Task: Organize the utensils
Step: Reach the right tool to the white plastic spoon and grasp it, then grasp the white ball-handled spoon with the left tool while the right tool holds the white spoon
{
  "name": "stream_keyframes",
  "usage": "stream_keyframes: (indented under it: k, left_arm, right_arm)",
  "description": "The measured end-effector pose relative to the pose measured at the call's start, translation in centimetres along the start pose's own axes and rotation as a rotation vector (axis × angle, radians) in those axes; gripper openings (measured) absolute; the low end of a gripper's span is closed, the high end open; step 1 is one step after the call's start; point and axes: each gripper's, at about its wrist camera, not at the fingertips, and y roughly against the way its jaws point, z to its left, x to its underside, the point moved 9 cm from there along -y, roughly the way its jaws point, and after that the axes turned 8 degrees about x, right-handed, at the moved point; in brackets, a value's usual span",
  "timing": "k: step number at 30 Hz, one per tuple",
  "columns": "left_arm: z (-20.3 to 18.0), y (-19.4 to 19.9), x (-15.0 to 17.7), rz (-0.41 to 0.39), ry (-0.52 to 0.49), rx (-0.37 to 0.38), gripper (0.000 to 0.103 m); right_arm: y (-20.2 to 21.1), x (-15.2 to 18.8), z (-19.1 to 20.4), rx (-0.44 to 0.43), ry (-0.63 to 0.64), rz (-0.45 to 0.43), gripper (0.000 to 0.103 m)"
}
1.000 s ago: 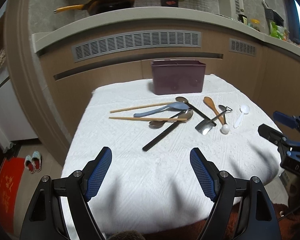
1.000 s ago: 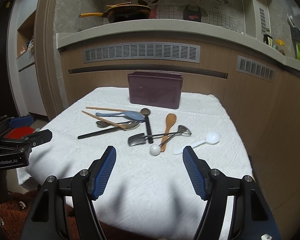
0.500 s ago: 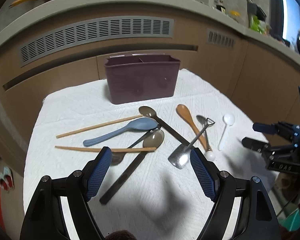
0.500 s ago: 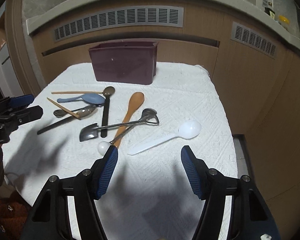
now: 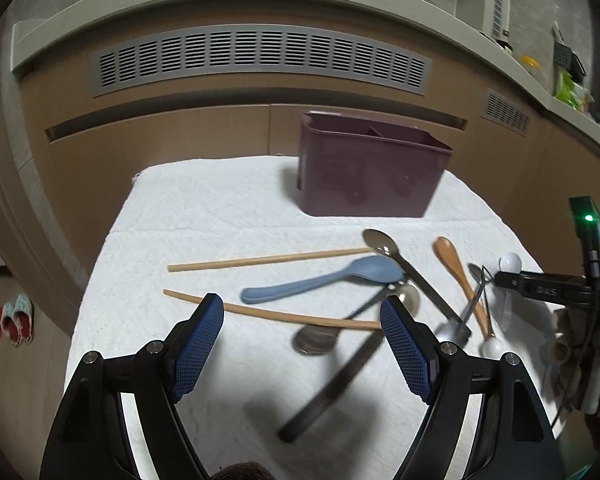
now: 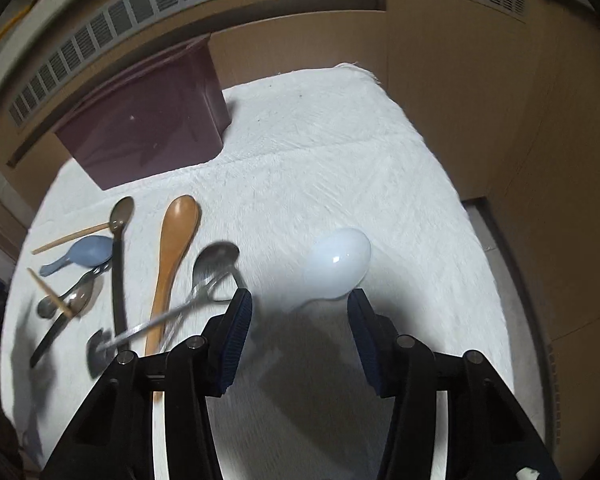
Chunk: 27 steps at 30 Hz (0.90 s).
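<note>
White spoon (image 6: 338,266) between right jaws

Both grippers closer to the utensils

The right gripper (image 6: 300,320) has dropped low over the worktop (image 6: 340,140), its wide-spread fingers (image 6: 236,336) now straddling the white spoon (image 6: 338,264) (bowl just ahead of the tips); the left gripper (image 5: 302,344) has advanced to the lower chopstick (image 5: 272,312), fingers spread as before.
</note>
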Motion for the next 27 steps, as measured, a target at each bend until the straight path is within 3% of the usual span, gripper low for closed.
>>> stream_keyframes:
  k: [3,6,7,8,10,16,25,27]
  left_arm:
    - [0.9,-0.5,0.1,0.010,0.018,-0.005,0.081]
    - [1.3,-1.3,0.7,0.037,0.029,-0.004,0.081]
    - [1.3,-1.6,0.9,0.048,0.032,0.000,0.081]
    - [1.1,-1.9,1.1,0.060,0.034,0.005,0.081]
    - [0.8,-2.4,1.5,0.076,0.031,0.017,0.081]
    - [-0.3,-3.0,1.7,0.102,0.017,0.053,0.080]
    - [-6.2,-4.3,2.6,0.153,-0.066,0.142,0.079]
    - [-8.3,-4.5,3.0,0.165,-0.097,0.172,0.072]
  right_arm:
    - [-1.4,-1.4,1.8,0.048,0.067,-0.025,0.048]
    - [-2.0,-2.6,3.7,0.028,0.105,-0.039,0.042]
    - [-2.1,-2.9,4.3,0.021,0.126,-0.046,0.037]
    - [-2.2,-3.3,5.0,0.014,0.155,-0.058,0.025]
    - [-2.2,-3.5,6.2,-0.031,0.192,-0.056,0.010]
    - [0.3,-2.7,6.6,-0.187,0.177,-0.079,0.009]
    - [1.7,0.2,3.1,-0.215,0.151,-0.080,0.009]
    - [1.5,0.5,2.4,-0.206,0.145,-0.094,0.009]
